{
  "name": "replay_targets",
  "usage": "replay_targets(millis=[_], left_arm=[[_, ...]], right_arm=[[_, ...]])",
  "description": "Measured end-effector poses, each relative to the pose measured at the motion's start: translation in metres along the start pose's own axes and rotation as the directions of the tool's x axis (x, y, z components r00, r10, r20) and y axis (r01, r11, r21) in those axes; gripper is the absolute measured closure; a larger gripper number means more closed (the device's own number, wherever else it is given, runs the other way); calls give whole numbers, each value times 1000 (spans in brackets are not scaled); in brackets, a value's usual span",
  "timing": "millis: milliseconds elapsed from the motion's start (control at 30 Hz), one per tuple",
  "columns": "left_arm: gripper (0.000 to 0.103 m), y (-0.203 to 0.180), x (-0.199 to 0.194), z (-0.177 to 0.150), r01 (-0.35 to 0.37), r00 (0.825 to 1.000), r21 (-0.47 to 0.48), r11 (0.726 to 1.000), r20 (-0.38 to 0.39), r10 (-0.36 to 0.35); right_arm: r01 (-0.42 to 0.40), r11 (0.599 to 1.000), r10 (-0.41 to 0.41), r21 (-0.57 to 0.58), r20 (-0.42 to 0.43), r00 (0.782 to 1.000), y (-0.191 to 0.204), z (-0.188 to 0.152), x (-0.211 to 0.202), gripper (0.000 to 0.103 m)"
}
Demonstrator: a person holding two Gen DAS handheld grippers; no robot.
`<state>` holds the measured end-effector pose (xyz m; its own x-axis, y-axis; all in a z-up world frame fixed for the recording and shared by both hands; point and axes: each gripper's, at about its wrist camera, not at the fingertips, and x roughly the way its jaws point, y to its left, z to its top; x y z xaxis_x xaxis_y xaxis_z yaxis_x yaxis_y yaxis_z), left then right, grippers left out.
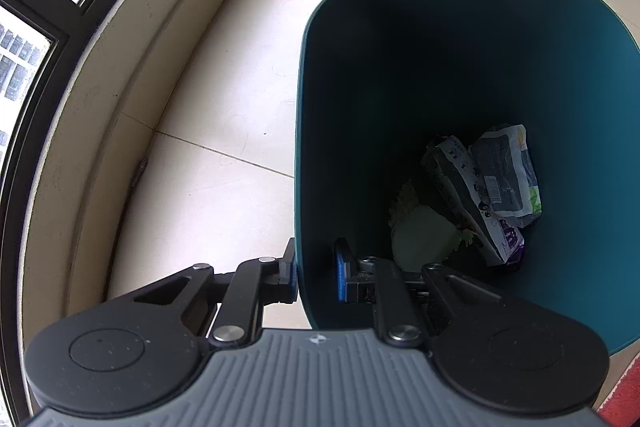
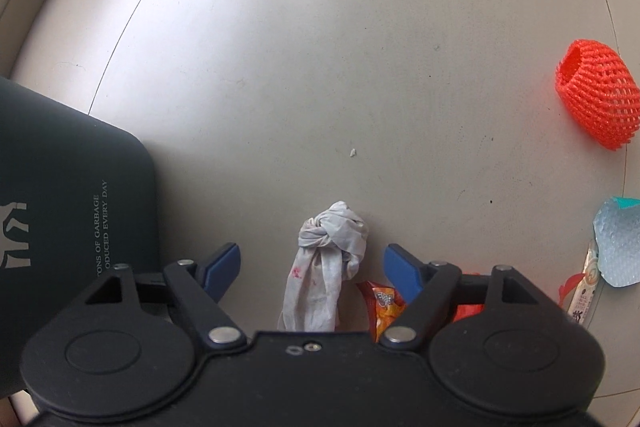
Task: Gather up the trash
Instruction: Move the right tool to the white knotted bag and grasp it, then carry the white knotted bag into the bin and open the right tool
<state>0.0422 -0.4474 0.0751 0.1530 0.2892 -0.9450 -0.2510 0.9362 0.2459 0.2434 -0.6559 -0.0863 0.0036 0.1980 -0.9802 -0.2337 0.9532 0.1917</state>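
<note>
A teal trash bin [image 1: 580, 107] stands on the tiled floor. Inside lie crumpled wrappers [image 1: 492, 187] and a pale leafy scrap [image 1: 424, 235]. My left gripper [image 1: 316, 271] straddles the bin's near wall, one finger outside and one inside; a gap shows between the inner pad and the wall. In the right wrist view the bin's dark outer side [image 2: 72, 211] is at the left. My right gripper [image 2: 312, 267] is open around a knotted, stained white tissue [image 2: 324, 267] lying on the floor. An orange snack wrapper [image 2: 384, 303] lies by the right finger.
A red foam fruit net [image 2: 596, 95] lies at the far right, with a light blue foam piece [image 2: 618, 247] and a thin white packet [image 2: 586, 287] below it. A window and raised sill [image 1: 80, 107] run along the left of the bin. A red mat edge [image 1: 624, 395] shows at lower right.
</note>
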Motion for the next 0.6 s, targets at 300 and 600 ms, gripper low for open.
replay_targets(millis=[300, 600], left_arm=[[86, 1, 1, -2, -15, 1000, 9, 1000, -4, 15], [86, -3, 2, -2, -18, 1000, 11, 1000, -3, 18]], right_arm=[[37, 999, -37, -2, -38, 999, 3, 2, 23, 40], [64, 997, -65, -33, -30, 997, 11, -1, 20, 66]])
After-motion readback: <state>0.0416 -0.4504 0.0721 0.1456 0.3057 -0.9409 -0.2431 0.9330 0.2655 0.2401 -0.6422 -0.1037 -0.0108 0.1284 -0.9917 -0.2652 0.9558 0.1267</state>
